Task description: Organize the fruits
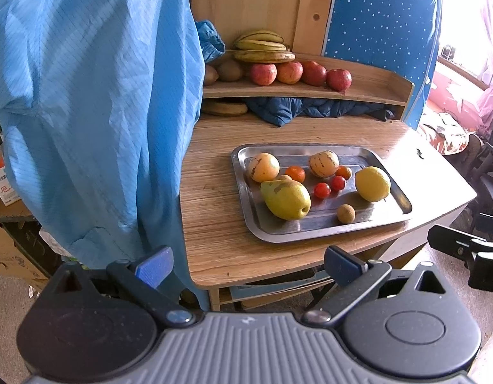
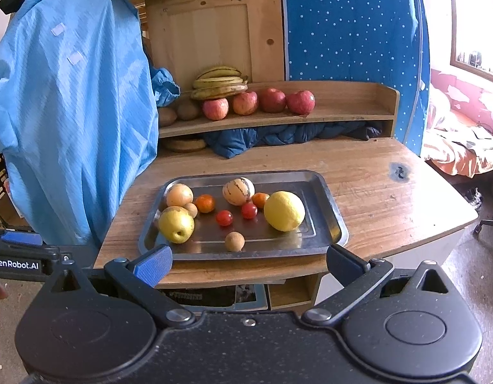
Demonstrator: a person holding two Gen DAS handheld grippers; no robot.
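Note:
A steel tray on the wooden desk holds a yellow pear, a lemon, two striped melons, small oranges, cherry tomatoes and a brown longan. My left gripper is open and empty, back from the desk's front edge. My right gripper is open and empty, just before the tray's near rim.
A wooden shelf behind the tray carries apples, bananas and kiwis. A blue garment hangs at left. Dark blue cloth lies under the shelf.

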